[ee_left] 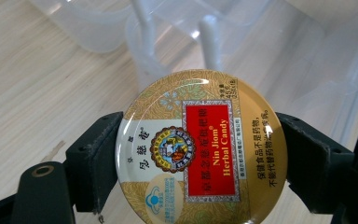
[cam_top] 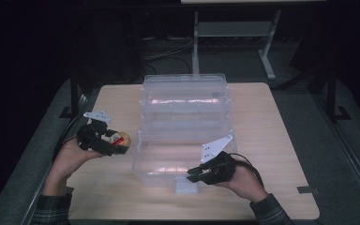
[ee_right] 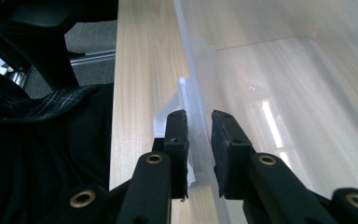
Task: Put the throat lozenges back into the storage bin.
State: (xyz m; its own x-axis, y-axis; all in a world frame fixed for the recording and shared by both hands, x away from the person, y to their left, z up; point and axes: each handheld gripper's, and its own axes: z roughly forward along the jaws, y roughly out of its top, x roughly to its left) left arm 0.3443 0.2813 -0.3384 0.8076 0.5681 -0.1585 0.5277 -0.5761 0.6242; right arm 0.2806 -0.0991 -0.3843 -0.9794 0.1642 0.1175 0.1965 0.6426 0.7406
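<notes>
While the left gripper (ee_left: pixel 200 154) clamps a round candy tin (ee_left: pixel 201 149) flat between its 2 fingers (ee_left: pixel 95 158), label up, the open clear plastic box (cam_top: pixel 185 140) lies just ahead of the fingertips and off to the right. The tin has no long axis, so its turn should not matter; it likely only needs carrying over the box's near-left wall. The right gripper (ee_right: pixel 199 140) is narrowed around the box's front wall by the latch (ee_right: pixel 186 100), seemingly steadying it; contact with both pads is unclear. The left hand (cam_top: pixel 68 157) is the one to move.
</notes>
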